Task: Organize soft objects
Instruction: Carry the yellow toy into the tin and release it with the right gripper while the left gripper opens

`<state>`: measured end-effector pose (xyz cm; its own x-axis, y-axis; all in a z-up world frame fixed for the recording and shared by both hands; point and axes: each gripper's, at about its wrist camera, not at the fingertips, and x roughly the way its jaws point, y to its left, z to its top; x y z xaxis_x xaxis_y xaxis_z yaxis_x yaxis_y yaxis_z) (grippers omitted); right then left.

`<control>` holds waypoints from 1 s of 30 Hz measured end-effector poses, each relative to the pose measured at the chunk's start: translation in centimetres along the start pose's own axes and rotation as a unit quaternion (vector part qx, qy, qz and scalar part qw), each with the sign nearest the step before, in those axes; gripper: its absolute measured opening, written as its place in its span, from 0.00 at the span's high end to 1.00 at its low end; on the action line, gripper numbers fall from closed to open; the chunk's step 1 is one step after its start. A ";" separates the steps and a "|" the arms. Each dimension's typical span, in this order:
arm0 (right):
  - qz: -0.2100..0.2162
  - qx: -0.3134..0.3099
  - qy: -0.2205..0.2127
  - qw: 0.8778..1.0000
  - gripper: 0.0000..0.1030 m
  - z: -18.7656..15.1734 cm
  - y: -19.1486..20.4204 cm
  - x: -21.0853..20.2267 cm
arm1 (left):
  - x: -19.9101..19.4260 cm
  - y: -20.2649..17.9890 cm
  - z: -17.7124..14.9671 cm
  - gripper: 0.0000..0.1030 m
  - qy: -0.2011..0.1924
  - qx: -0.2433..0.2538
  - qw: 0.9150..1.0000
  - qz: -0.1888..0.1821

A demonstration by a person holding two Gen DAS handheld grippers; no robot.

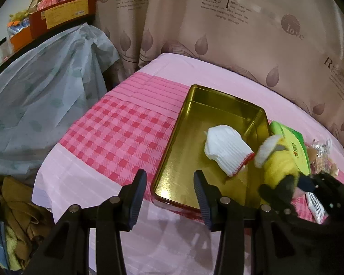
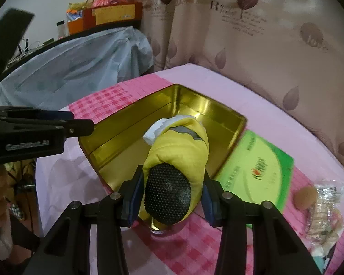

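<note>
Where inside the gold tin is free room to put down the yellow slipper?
The tin's floor is bare from the white sock to the far wall, and along its left wall. It is crowded on the right: the green lid and wrapped snacks lie there. The right gripper holds the yellow slipper over the tin.

left wrist: left of tin (image 1: 208, 114), oblique | right wrist: close above tin | shared: tin

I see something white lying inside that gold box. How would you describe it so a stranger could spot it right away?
On the pink checked bedspread sits an open gold tin. Lying on its floor is a small white knitted sock, ribbed, with a thin red trim at its cuff. The neighbouring yellow slipper, gripped by the right gripper, is bigger and black-soled.
</note>
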<state>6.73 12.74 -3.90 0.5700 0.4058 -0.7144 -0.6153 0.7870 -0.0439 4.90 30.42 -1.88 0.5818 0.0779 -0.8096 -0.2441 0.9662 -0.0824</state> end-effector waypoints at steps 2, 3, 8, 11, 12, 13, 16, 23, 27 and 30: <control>0.004 -0.003 0.007 1.000 0.61 0.2 0.4 0.8 | 0.1 0.1 0.0 0.58 0.000 -0.002 1.000 0.003; 0.004 -0.007 0.009 1.000 0.61 0.2 0.7 1.2 | 0.1 0.2 0.1 0.58 0.000 -0.004 1.000 0.002; 0.005 -0.010 0.017 1.000 0.61 0.3 1.3 2.4 | 0.1 0.6 0.2 0.58 -0.001 -0.012 1.000 0.005; 0.006 -0.008 0.025 1.000 0.60 0.4 1.5 3.4 | 0.1 0.7 0.2 0.58 -0.003 -0.014 1.000 0.004; 0.006 -0.007 0.026 1.000 0.60 0.4 1.5 3.7 | 0.0 0.6 0.2 0.58 -0.003 -0.012 1.000 0.004; 0.007 -0.005 0.028 1.000 0.59 0.4 1.4 3.8 | 0.1 0.6 0.3 0.58 -0.003 -0.011 1.000 0.004; 0.011 0.001 0.030 0.999 0.56 0.3 1.4 4.3 | 0.1 0.4 0.2 0.58 -0.003 -0.005 1.000 0.004; 0.025 0.007 0.011 1.000 0.33 0.4 1.3 3.1 | 0.2 0.3 0.2 0.58 -0.006 -0.005 1.000 0.005; 0.028 0.007 -0.005 1.000 0.33 0.1 1.0 1.1 | 0.1 0.4 0.2 0.58 -0.006 -0.005 1.000 0.005; 0.026 0.018 -0.017 0.999 0.33 -0.5 -0.1 -0.8 | 0.2 0.3 0.2 0.58 -0.003 -0.003 1.000 0.006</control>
<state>6.08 12.06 -3.69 0.5564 0.4621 -0.6906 -0.6248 0.7806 0.0189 5.11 30.73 -1.94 0.5837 0.0921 -0.8067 -0.2563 0.9636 -0.0755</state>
